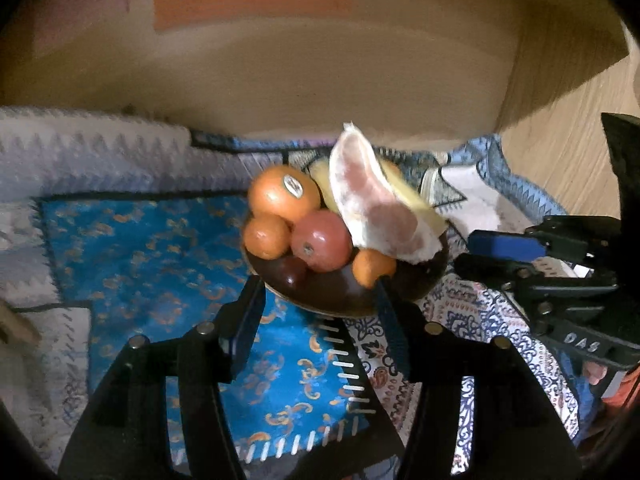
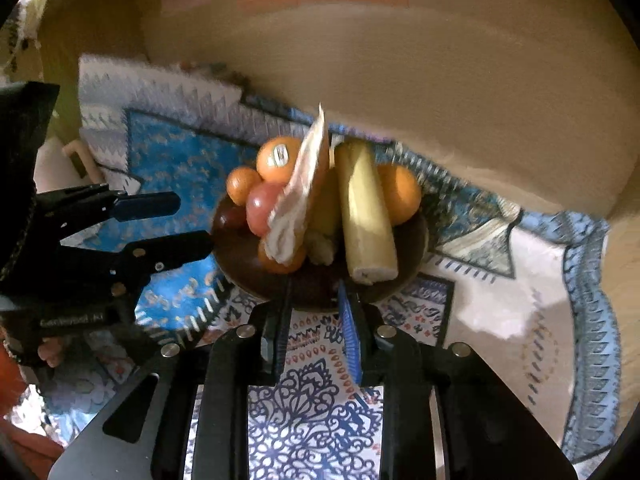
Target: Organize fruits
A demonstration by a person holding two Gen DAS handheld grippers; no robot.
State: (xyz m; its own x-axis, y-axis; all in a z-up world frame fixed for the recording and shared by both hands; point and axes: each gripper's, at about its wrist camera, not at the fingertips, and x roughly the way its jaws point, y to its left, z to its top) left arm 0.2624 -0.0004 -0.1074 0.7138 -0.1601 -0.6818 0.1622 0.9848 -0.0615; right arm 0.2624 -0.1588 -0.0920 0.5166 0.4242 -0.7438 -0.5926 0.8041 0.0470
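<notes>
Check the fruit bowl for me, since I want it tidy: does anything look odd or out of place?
Yes. A peeled pomelo wedge stands propped on edge atop the pile in the dark bowl, leaning over the red apple. It is the only peeled piece among whole fruit and looks precariously balanced.

A home is suggested: patterned cloths (image 2: 312, 412) are spread over a surface against a beige wall (image 1: 320, 80), and a dark bowl (image 2: 412, 240) of fruit is set on them.

Oranges (image 1: 283, 192), apple (image 1: 320, 240) and pomelo wedge (image 1: 376, 204) heaped in dark bowl (image 1: 332, 300).
</notes>
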